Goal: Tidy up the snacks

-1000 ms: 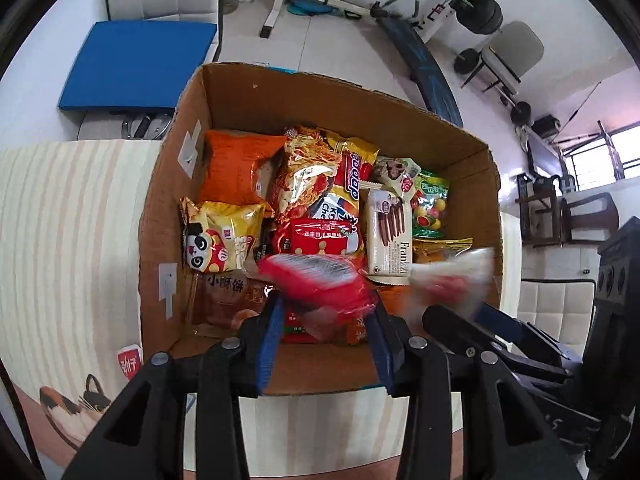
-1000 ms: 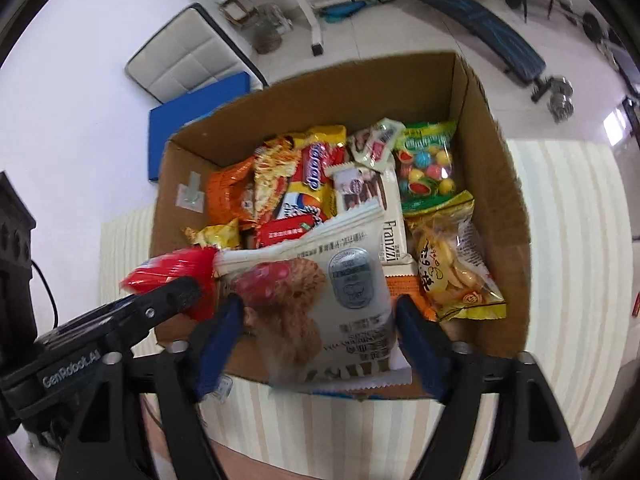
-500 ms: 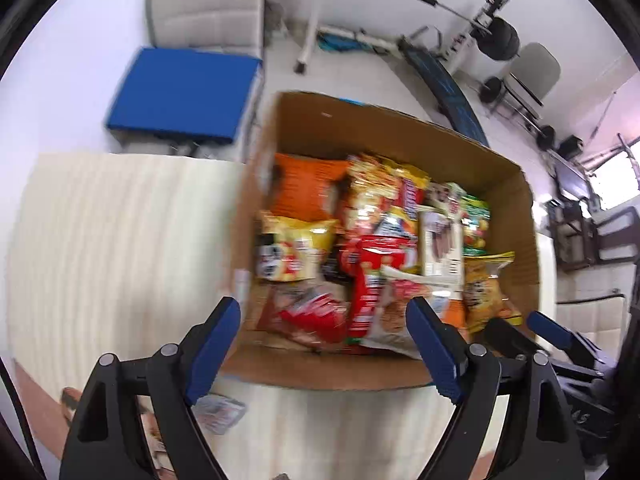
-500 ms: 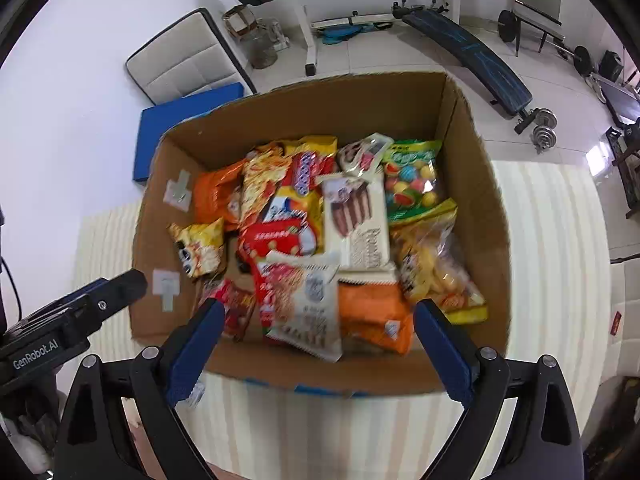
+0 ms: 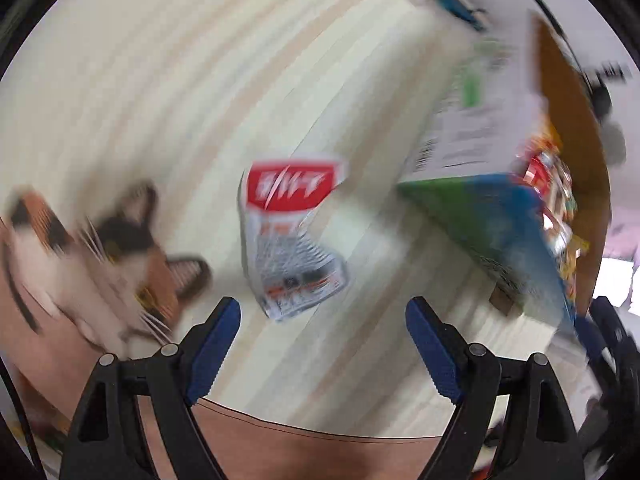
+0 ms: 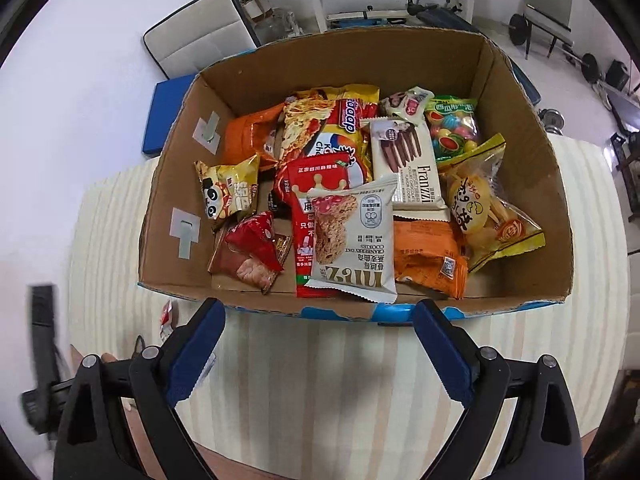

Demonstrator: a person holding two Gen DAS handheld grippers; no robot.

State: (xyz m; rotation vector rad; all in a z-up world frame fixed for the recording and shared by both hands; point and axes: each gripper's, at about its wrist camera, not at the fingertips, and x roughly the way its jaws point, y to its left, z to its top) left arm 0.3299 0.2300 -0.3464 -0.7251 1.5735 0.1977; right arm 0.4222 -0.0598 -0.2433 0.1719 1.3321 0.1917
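Observation:
The cardboard box (image 6: pixel 556 216) holds several snack packets. A white cookie packet (image 6: pixel 352 240) and a small red packet (image 6: pixel 252 248) lie on top near its front wall. My right gripper (image 6: pixel 320 312) hovers open just in front of that wall, with nothing between its fingers. In the blurred left wrist view, a small red-and-silver packet (image 5: pixel 288 240) lies flat on the striped tablecloth. My left gripper (image 5: pixel 322 312) is open above it, pointing steeply down, the packet just beyond its fingertips. The box (image 5: pixel 500 220) shows at the right edge there.
The striped cloth (image 6: pixel 340 380) covers the table, with a cat picture (image 5: pixel 100 248) left of the loose packet. The left gripper's body (image 6: pixel 40 360) shows blurred at the right view's left edge. Gym gear and chairs stand on the floor behind.
Both grippers opened and let their packets drop into the box. The left gripper then swung left and down over the loose packet on the table. The right gripper drew back slightly.

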